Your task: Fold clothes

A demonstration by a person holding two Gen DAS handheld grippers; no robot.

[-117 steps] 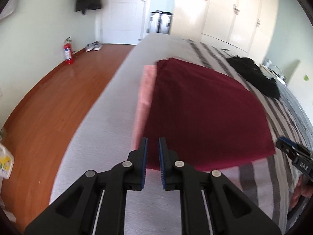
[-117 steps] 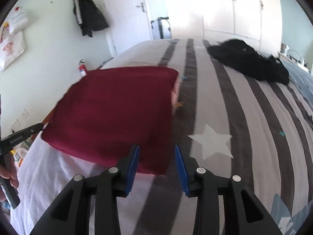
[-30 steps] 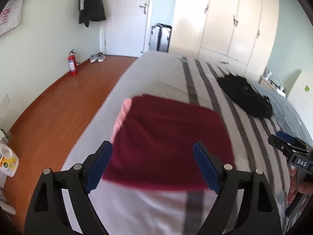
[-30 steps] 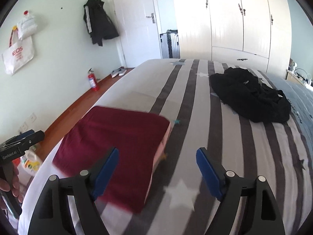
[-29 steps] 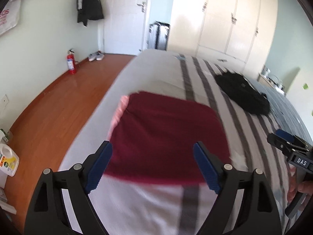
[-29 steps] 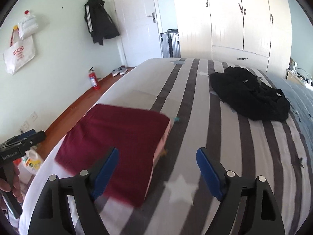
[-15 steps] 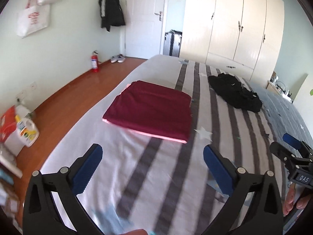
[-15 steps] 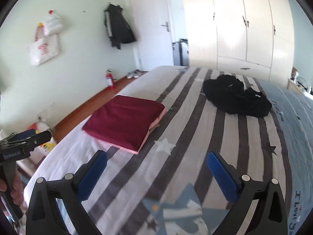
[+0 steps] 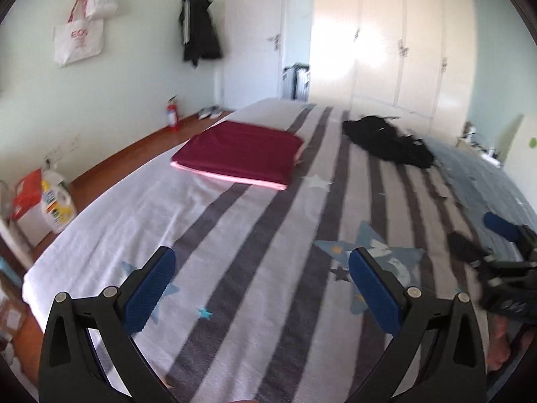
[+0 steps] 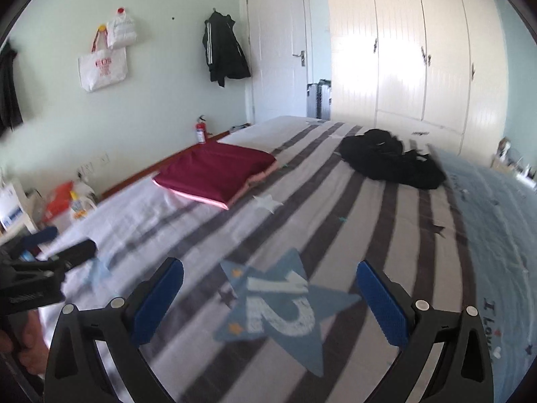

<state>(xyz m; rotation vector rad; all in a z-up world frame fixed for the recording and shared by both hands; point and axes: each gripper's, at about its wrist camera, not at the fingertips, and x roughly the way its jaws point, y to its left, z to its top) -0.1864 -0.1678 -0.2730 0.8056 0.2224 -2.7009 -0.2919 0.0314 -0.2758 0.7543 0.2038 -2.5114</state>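
Note:
A folded dark red garment (image 9: 240, 151) (image 10: 214, 171) lies flat on a pink folded one (image 9: 231, 178) at the far left of the striped bed. A crumpled black garment (image 9: 386, 141) (image 10: 389, 161) lies further back on the right. My left gripper (image 9: 261, 280) stands open over the near end of the bed with nothing between its blue pads. My right gripper (image 10: 270, 288) is open too, above a blue star with a number on the bedspread (image 10: 282, 312). Both are well short of the clothes. Each gripper shows at the edge of the other's view.
The bed's left edge drops to a wooden floor (image 9: 127, 154) with a detergent bottle (image 9: 55, 203), a red box (image 9: 27, 188) and a fire extinguisher (image 9: 172, 114). Wardrobes (image 10: 419, 50), a door (image 10: 278, 47), a hanging jacket (image 10: 223, 50) and bags (image 10: 104, 57) line the walls.
Both grippers went from nearly shut at the red garment to wide open and drew back along the bed. The folded pile now lies far ahead, left as it was.

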